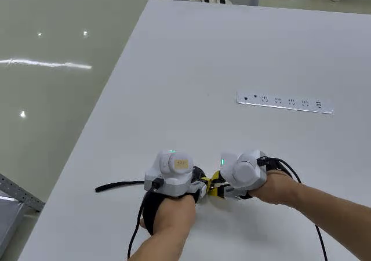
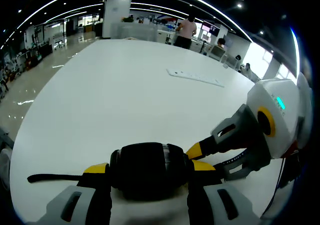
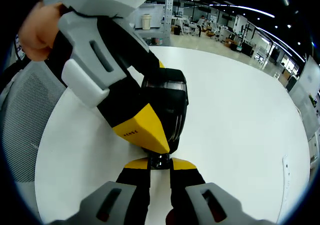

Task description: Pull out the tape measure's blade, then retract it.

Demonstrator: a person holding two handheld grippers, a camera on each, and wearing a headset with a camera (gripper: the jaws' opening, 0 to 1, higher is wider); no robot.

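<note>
Clamping the hard, compact tape measure (image 3: pixel 167 105) on the white table (image 1: pixel 232 52), the left gripper (image 2: pixel 150 171) braced it while the right gripper (image 3: pixel 160 169) pinched the thin, likely springy blade tip (image 3: pixel 159 161) at its mouth.

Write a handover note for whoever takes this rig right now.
Left gripper: shut on the black tape measure, near the front edge of the white table.
Right gripper: shut on the blade tip at the case mouth.
Done: both grips set.
Left: pull the blade out, then retract it; no drawn blade length shows yet.
</note>
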